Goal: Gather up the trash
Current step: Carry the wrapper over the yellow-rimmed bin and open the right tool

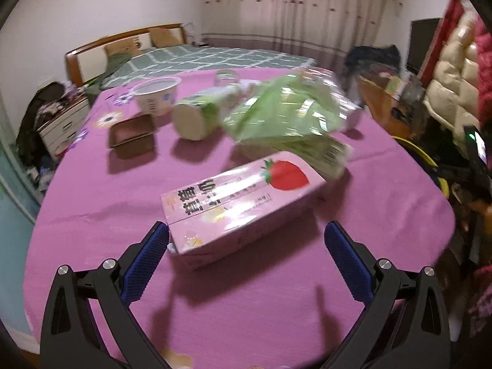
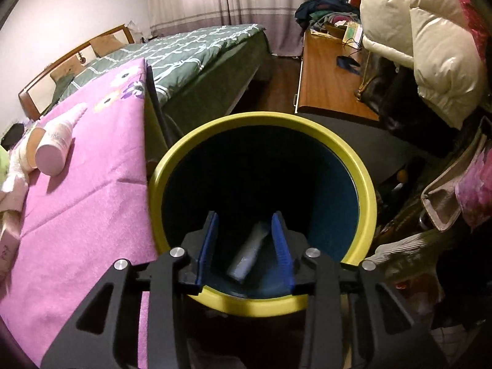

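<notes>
Strawberry carton [image 1: 243, 203] lies flat on the pink tablecloth [image 1: 92, 203] between the wide-spread, empty fingers of the left gripper [image 1: 246, 240], so centre it before closing, while the right gripper [image 2: 245, 240], partly parted and holding nothing, hovers over the yellow-rimmed bin [image 2: 261, 303] containing a grey wrapper [image 2: 247, 255].

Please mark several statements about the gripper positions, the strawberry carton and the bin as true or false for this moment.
1. The left hand-held gripper is open around the near end of the strawberry carton. True.
2. The carton stands upright. False: it lies on its side on the pink tablecloth.
3. The right hand-held gripper is over the yellow-rimmed bin. True.
4. The bin holds nothing. False: a grey tube-like item lies inside.
</notes>
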